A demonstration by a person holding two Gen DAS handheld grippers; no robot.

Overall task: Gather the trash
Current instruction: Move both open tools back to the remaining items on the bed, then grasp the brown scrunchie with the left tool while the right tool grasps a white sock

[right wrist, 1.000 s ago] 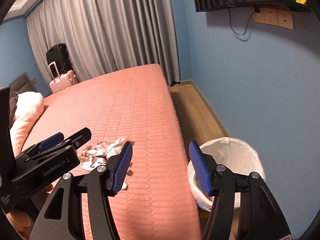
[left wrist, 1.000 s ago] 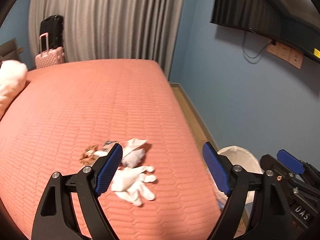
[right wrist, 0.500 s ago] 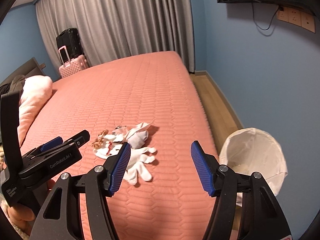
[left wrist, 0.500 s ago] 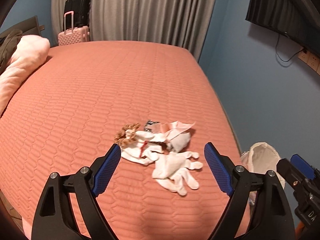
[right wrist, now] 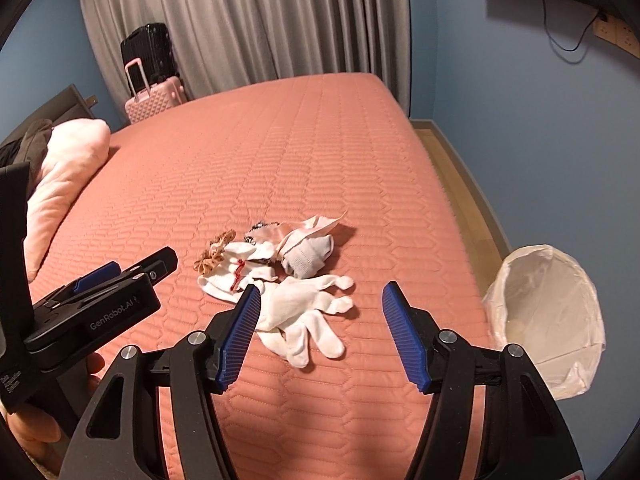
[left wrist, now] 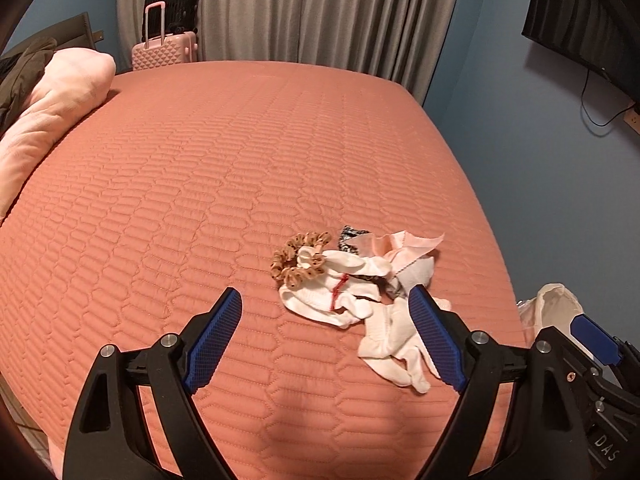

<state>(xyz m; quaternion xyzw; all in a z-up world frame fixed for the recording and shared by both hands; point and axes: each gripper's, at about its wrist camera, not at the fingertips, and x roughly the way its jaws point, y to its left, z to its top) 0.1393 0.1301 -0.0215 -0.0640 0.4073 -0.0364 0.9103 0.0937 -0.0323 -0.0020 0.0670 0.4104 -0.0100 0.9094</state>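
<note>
Left wrist view, upper left of frame: dark jacket [left wrist: 22, 68] over a pale pink pillow [left wrist: 52, 108]; behind them a pink suitcase [left wrist: 164, 50] with a black suitcase [left wrist: 170, 0] at its back, both against the grey curtain [left wrist: 320, 12]

Centre of frame: salmon quilted bed [left wrist: 200, 180], filling most of the view

Lower centre: left gripper [left wrist: 324, 334], jaws spread wide, blue pads apart, nothing held, hovering above the bedcover

Right of centre: trash pile lying on the bed near its right edge – leopard-print scrunchie [left wrist: 298, 258] at the pile's left, touching a white glove with red thread [left wrist: 332, 292]; a black-and-white patterned scrap [left wrist: 352, 238] and a pink cloth strip [left wrist: 404, 246] behind; a grey sock [left wrist: 418, 272] under the strip; a second white glove [left wrist: 394, 340] nearest the camera, partly hidden by the right-hand pad

Lower right: white-lined trash bin [left wrist: 556, 306] beside the bed, mostly hidden by the other tool

Upper right: dark television [left wrist: 588, 20] on the blue wall [left wrist: 520, 160]

Right wrist view, lower left of frame: the left tool's body, a hand gripping it

Lower centre: right gripper [right wrist: 320, 334], jaws wide apart, holding nothing, above the bed with the near glove's fingers lying between the pads

Right: the bin stands on the wooden floor [right wrist: 472, 200], just beside the bed's corner, its mouth tilted toward the camera
</note>
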